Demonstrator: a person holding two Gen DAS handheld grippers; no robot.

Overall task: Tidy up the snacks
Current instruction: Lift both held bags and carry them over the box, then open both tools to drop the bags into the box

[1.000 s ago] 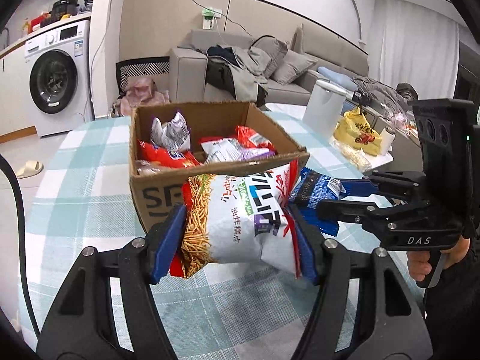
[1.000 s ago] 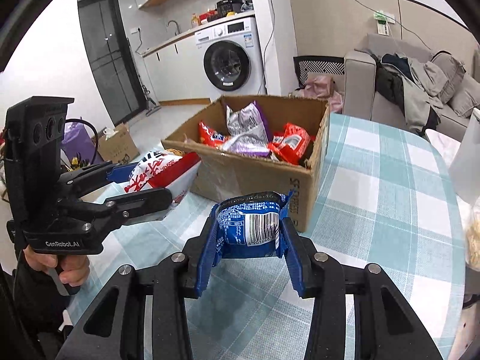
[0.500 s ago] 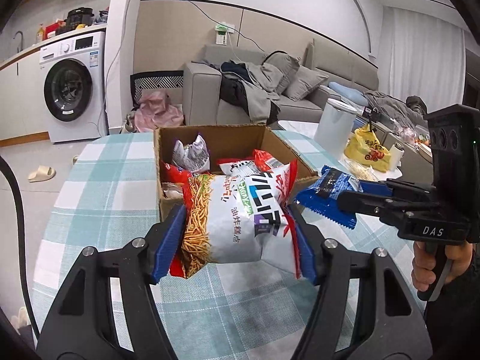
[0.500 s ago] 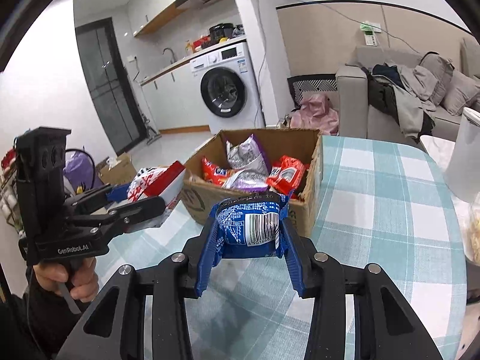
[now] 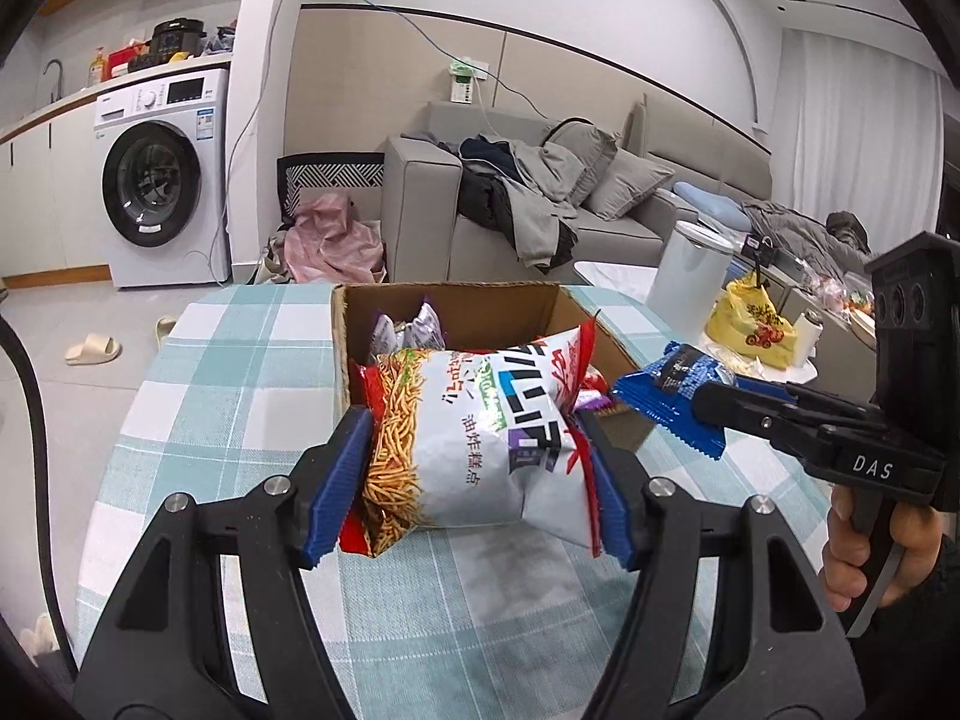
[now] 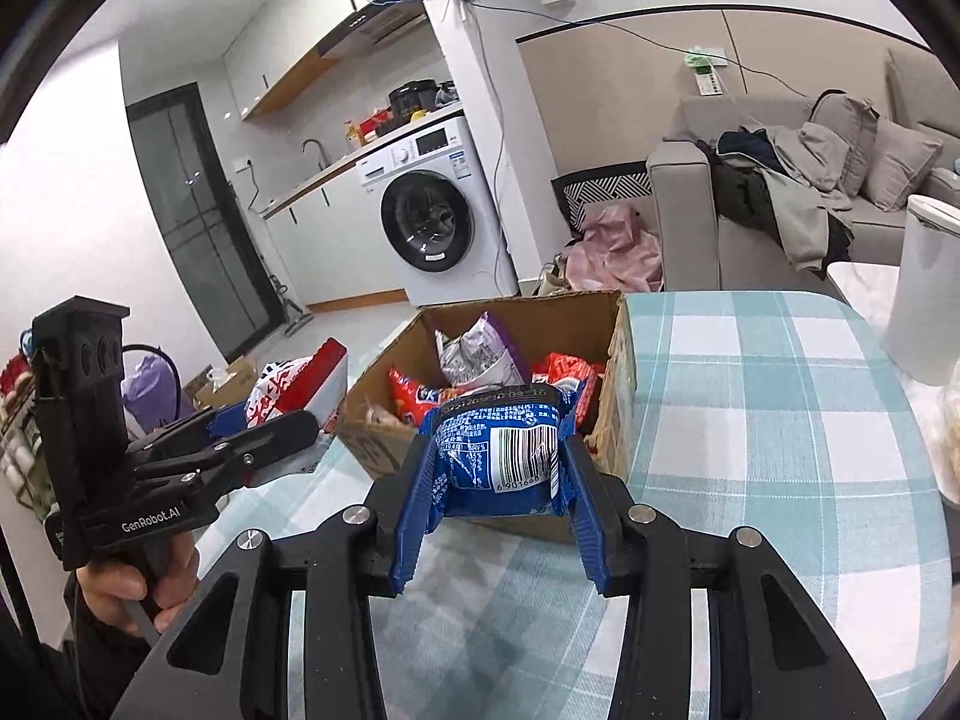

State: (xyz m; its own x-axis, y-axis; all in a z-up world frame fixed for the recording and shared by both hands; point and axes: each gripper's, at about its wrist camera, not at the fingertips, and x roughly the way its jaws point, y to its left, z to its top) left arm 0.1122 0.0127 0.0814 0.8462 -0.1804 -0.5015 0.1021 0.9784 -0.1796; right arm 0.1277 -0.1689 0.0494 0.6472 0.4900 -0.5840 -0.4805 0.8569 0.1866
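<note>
My left gripper (image 5: 471,480) is shut on a white and red bag of fried noodle sticks (image 5: 474,444), held above the table in front of the open cardboard box (image 5: 444,306). My right gripper (image 6: 498,504) is shut on a blue snack packet (image 6: 501,450) with a barcode, held just before the box (image 6: 618,360). The box holds several red and purple snack bags (image 6: 474,354). The right gripper and blue packet (image 5: 672,390) show at right in the left wrist view; the left gripper and its bag (image 6: 300,384) show at left in the right wrist view.
The box stands on a round table with a teal checked cloth (image 5: 240,396). A white bin (image 5: 690,276), a yellow bag (image 5: 750,324), a grey sofa (image 5: 540,204) and a washing machine (image 5: 162,180) lie beyond the table.
Both grippers have risen and drawn back with their snacks still held; the box now looks lower and farther away in both views.
</note>
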